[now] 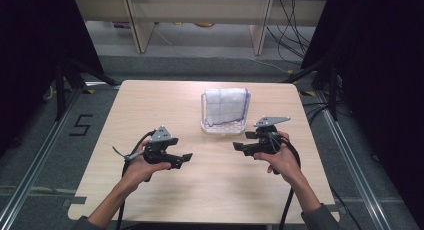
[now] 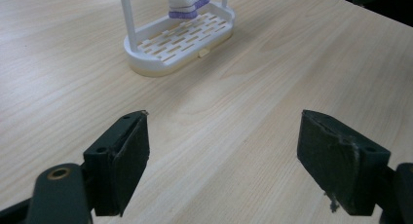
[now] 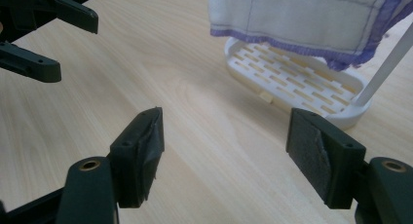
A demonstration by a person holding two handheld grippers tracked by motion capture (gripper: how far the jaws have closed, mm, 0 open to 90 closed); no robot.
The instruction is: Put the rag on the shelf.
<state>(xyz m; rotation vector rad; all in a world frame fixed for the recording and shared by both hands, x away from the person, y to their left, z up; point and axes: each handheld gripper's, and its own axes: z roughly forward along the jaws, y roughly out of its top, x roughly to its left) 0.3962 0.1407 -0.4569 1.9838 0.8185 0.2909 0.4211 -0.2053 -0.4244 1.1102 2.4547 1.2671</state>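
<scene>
Two tools, left tool, right tool, one rack, one cloth

Desk: pale wood grain. Rack: white, slotted base. Cloth: white, purple grid lines, purple edging. Hand-held gripper jaws: black.

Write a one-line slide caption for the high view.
Two open tongs, left and right, held above a wooden table before a white rack draped with a cloth.
</scene>
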